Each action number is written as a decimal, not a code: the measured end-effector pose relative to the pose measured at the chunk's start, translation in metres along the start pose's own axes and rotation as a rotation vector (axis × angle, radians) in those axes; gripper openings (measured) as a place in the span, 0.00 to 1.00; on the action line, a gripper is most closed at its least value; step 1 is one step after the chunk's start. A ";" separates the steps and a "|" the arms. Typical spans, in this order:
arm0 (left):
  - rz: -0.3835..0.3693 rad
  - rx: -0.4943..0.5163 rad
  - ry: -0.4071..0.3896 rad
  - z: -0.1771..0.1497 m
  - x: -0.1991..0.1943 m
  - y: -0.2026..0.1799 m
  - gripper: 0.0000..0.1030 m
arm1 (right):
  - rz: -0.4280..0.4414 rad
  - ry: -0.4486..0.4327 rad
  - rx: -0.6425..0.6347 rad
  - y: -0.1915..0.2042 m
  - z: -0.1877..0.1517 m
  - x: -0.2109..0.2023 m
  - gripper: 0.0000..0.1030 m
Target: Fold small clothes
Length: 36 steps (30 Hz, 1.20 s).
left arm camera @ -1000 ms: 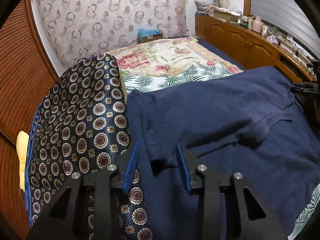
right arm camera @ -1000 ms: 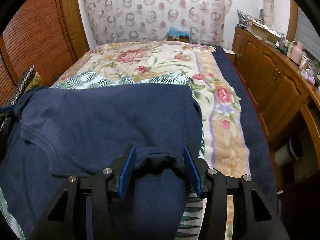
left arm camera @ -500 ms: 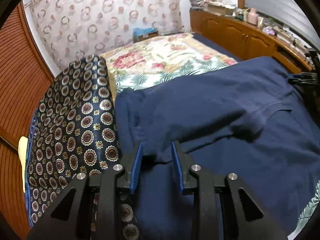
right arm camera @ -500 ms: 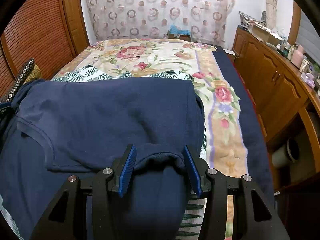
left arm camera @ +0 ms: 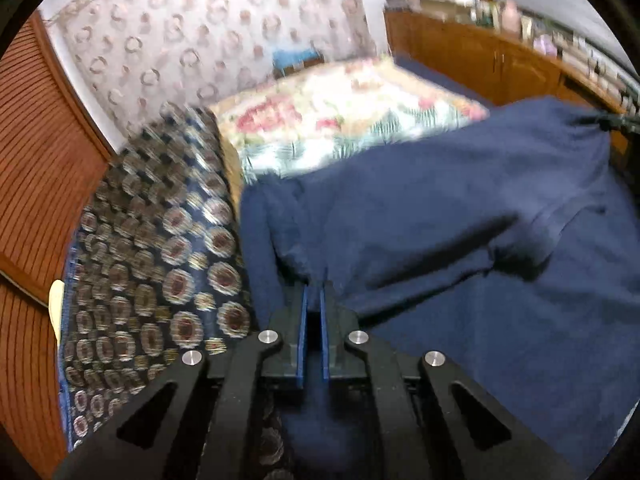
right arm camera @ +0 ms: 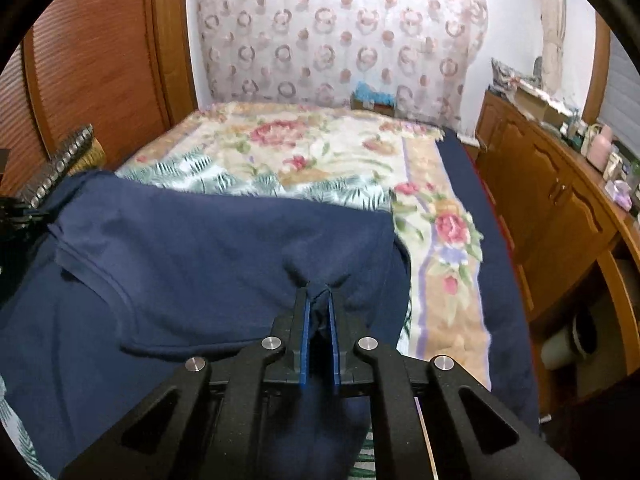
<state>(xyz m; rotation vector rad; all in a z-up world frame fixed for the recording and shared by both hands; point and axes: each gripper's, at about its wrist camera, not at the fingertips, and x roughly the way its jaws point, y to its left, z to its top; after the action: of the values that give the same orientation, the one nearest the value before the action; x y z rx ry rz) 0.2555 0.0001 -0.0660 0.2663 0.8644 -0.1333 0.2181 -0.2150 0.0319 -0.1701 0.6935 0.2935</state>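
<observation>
A navy blue shirt (left arm camera: 440, 216) lies spread across the near part of the floral bed, its upper half folded toward me over the lower half. My left gripper (left arm camera: 313, 286) is shut on the shirt's left folded edge, with cloth pinched between its blue pads. In the right wrist view the same navy shirt (right arm camera: 208, 240) fills the lower left, and my right gripper (right arm camera: 317, 290) is shut on its right folded edge, the fabric puckering at the fingertips. Each gripper shows faintly at the far side of the other's view.
A dark medallion-patterned cloth (left arm camera: 160, 264) lies along the bed's left side by a wooden louvred wall (left arm camera: 44, 152). The floral bedspread (right arm camera: 304, 156) stretches back to a patterned curtain. A wooden cabinet (right arm camera: 560, 208) with clutter on top runs along the right.
Both grippers closed from open onto the shirt's folded edge. The views shifted and blurred slightly, and the cloth bunched up at the fingertips.
</observation>
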 end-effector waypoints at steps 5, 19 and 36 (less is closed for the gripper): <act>-0.028 -0.085 -0.125 0.003 -0.046 0.016 0.05 | -0.004 -0.066 -0.003 0.002 0.001 -0.027 0.07; -0.071 -0.185 -0.270 -0.048 -0.128 0.026 0.05 | -0.022 -0.152 -0.043 0.026 -0.044 -0.113 0.07; -0.116 -0.234 -0.185 -0.147 -0.147 0.006 0.06 | 0.021 0.005 0.003 0.050 -0.160 -0.147 0.07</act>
<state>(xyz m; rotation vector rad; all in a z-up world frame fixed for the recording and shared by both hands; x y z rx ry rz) 0.0543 0.0493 -0.0430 -0.0157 0.7040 -0.1610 -0.0016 -0.2387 0.0038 -0.1610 0.7005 0.3126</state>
